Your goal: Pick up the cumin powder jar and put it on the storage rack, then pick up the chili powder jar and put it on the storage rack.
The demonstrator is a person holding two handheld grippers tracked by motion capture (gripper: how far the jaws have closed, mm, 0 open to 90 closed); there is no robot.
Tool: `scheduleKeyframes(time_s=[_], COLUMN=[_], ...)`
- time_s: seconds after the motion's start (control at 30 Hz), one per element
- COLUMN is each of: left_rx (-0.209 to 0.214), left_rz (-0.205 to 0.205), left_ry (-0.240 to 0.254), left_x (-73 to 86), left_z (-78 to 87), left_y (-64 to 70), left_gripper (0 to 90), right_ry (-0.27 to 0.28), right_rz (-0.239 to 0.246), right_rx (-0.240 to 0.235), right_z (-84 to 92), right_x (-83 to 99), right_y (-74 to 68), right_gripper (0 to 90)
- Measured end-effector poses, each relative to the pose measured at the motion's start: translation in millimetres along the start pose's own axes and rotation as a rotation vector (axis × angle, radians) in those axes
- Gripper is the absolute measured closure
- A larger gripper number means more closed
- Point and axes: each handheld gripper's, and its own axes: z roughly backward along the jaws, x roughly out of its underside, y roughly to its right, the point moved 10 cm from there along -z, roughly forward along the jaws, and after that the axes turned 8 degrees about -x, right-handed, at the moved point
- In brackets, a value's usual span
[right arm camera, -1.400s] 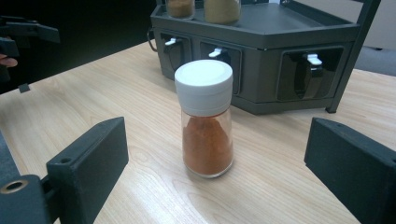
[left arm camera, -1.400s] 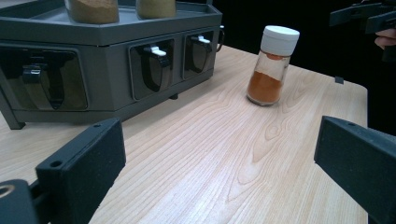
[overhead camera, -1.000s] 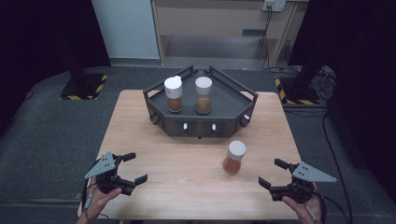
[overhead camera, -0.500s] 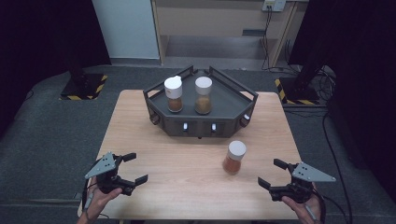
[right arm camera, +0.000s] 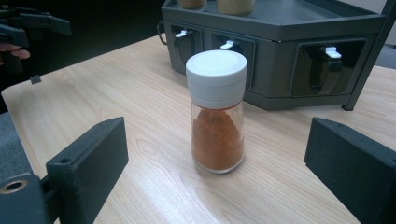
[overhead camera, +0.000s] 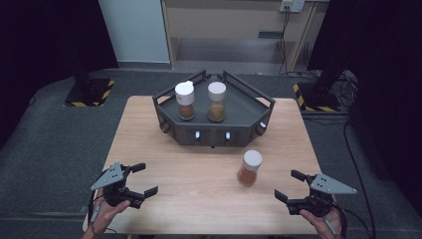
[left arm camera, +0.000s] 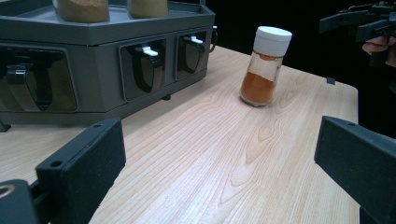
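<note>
Right gripper [overhead camera: 290, 187] at lower right of the high view, black jaws spread wide, gripping nothing. Just ahead, between those jaws in the right gripper view: clear glass spice jar with white cap and orange-brown powder [right arm camera: 217, 112], upright on the light wooden table [overhead camera: 199, 169], apart from both jaws. Left gripper [overhead camera: 140, 179] at lower left of the high view, jaws likewise spread, empty, well apart from the jar. Farther up, centre of the high view: dark grey angular rack [overhead camera: 239, 117], bearing two more white-capped jars [overhead camera: 185, 100], both upright on its top.
</note>
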Motion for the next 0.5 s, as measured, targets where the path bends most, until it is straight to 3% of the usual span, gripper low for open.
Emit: scheduleKeyframes(time_s=[0.5], left_rx=[0.006], left_rz=[0.004], left_ry=[0.003], left_x=[0.0], left_z=[-1.9], left_y=[-1.1], left_gripper=[1.1], right_ry=[0.0], right_rz=[-0.01], right_rx=[0.004], right_z=[1.1], right_x=[0.2], right_y=[0.9], right_gripper=[6.5])
